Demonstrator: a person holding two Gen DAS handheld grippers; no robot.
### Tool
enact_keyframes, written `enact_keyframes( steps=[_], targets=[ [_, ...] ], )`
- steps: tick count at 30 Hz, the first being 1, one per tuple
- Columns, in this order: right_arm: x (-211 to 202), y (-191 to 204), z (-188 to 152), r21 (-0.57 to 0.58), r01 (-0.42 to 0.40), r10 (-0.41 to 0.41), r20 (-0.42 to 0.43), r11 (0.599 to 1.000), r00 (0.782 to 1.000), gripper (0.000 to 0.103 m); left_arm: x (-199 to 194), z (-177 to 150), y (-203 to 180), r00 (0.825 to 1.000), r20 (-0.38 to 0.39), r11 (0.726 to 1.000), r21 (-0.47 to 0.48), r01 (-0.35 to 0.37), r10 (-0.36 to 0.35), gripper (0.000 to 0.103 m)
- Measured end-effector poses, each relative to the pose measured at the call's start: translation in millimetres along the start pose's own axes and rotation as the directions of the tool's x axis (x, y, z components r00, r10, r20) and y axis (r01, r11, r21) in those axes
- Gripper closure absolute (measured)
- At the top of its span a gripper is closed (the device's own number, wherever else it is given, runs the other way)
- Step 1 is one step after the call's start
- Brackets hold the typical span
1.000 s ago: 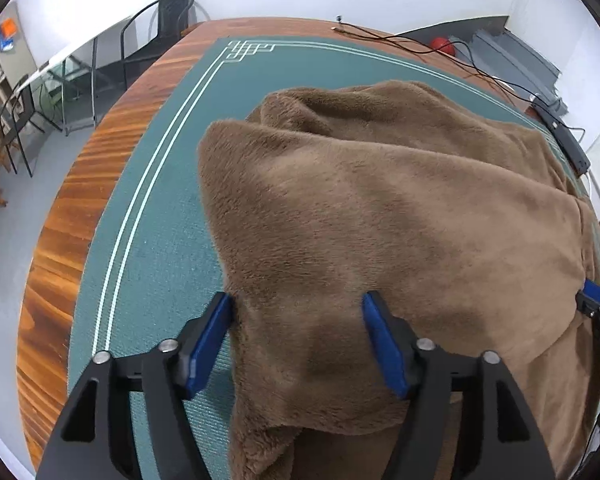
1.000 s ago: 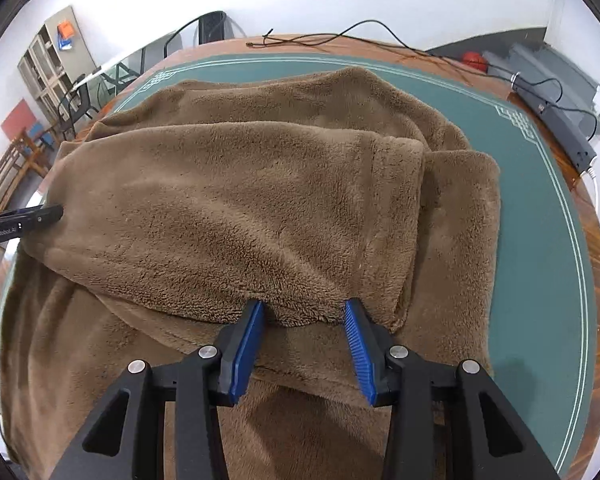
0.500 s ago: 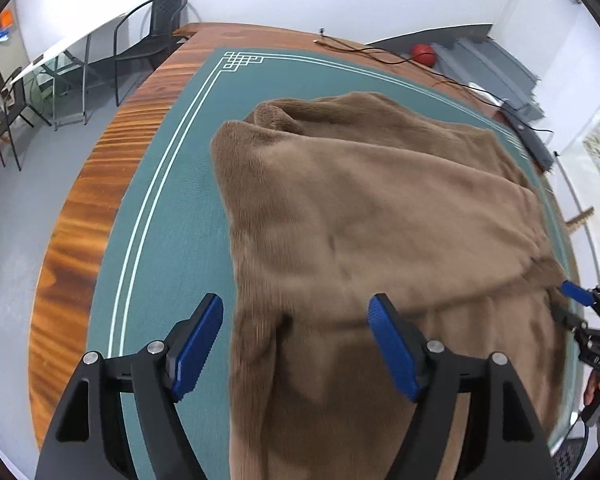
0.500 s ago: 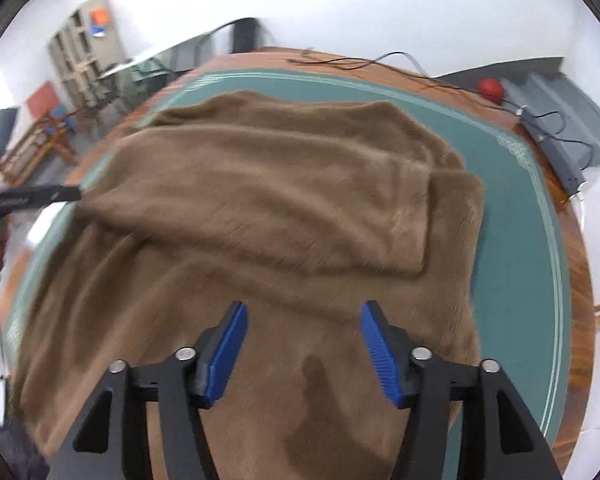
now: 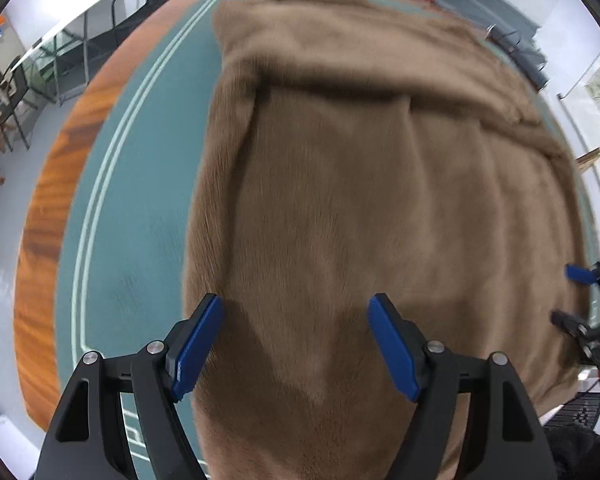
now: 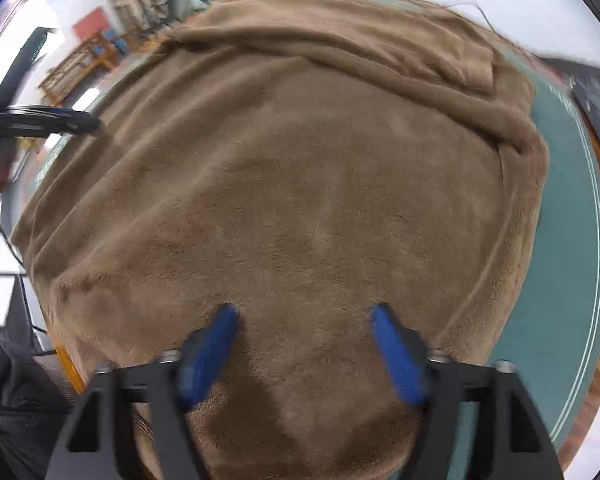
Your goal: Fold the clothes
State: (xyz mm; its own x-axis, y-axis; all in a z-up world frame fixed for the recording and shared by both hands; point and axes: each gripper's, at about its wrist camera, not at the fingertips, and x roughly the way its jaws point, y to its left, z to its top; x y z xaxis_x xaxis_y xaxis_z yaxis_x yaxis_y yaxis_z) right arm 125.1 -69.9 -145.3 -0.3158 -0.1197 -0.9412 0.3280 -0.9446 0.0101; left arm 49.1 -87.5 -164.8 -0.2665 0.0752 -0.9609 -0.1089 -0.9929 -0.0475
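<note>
Left wrist view: green mat [image 5: 140, 184], then brown fleece garment [image 5: 380, 200] spread across it.
Left gripper [image 5: 296, 320]: jaws wide apart over the fleece, holding nothing.
Right gripper [image 6: 304, 320]: jaws spread, empty, above the garment's near part.

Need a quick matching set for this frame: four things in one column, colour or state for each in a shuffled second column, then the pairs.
Things:
1. fluffy fleece garment
2. felt table mat with pale border lines
3. bare wooden table edge
4. left gripper

Colour or state:
A. open, blue-padded fingers spread above the fabric
B. teal green
C. brown, spread over the mat with one folded band at the far end
D. orange-brown grain

Pairs: 1-C, 2-B, 3-D, 4-A
</note>
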Motion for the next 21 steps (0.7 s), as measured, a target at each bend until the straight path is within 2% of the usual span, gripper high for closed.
enact_keyframes(
  steps=[2,5,8,12,15,18,21],
  targets=[
    [3,10,-3,-0.04,0.043,-0.043,0.013,0.998,0.999,0.008,4,-8,-2,1.0,-0.002,1.0,-0.011,-0.022,0.022,0.024],
    [5,6,-3,-0.017,0.027,-0.027,0.012,0.999,1.0,0.001,-2,-16,-3,0.999,0.023,0.999,-0.03,-0.033,0.034,0.024],
    [0,5,-3,-0.022,0.028,-0.028,0.002,0.999,1.0,0.001,-16,-28,-2,0.997,0.053,0.998,-0.054,-0.044,0.047,0.024],
    [-37,-6,-22,-0.01,-0.041,0.042,0.098,0.999,0.994,0.001,-40,-49,1,0.993,0.086,0.994,-0.085,-0.071,0.078,0.024],
    [-68,-14,-43,-0.058,-0.055,0.063,0.135,0.997,0.989,0.001,-54,-69,4,0.99,0.093,0.99,-0.098,-0.097,0.107,0.024],
    [-82,-12,-57,-0.154,-0.074,0.091,0.104,0.985,0.99,0.002,-64,-90,9,0.987,0.087,0.986,-0.107,-0.125,0.134,0.024],
    [-87,-6,-85,-0.239,-0.092,0.108,0.055,0.967,0.993,0.013,-63,-100,10,0.985,0.079,0.983,-0.121,-0.14,0.15,0.024]
  ],
)
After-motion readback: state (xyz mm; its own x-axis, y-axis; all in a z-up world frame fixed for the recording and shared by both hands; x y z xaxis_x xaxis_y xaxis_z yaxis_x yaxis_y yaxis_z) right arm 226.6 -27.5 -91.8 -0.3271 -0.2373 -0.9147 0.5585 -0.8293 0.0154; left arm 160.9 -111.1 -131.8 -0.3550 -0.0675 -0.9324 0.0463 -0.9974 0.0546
